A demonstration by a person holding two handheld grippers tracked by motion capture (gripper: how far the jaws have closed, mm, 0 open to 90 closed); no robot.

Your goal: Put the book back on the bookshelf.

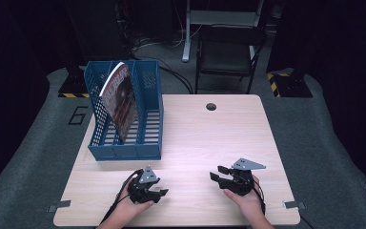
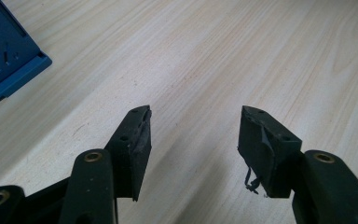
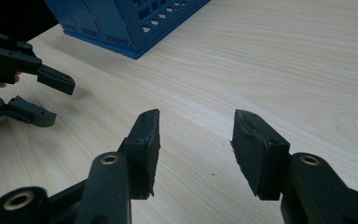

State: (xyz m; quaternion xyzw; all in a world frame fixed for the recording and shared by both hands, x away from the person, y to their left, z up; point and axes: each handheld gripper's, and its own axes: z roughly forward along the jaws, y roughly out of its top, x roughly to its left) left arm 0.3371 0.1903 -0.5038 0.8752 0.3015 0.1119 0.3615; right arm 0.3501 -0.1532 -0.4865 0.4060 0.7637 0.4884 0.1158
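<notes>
Left gripper [image 1: 158, 192]: jaws parted, nothing between them, bare table [image 1: 205, 138] beneath. Right gripper [image 1: 217, 172]: jaws likewise parted and empty. Both rest low over the table's near edge, each held in a hand entering from below, well apart, tips pointing inward toward each other. The blue file rack [image 1: 124, 151] stands at the far left of the table, a magazine [image 1: 120, 100] leaning inside it; its cover text is unreadable. A "6" [image 1: 77, 116] marks the floor.

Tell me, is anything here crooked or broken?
Yes, two small things. The magazine leans tilted in the blue file rack instead of standing straight. And the left gripper has worn pads: the rubber looks torn, with a loose shred hanging down. Nothing is spilled.
</notes>
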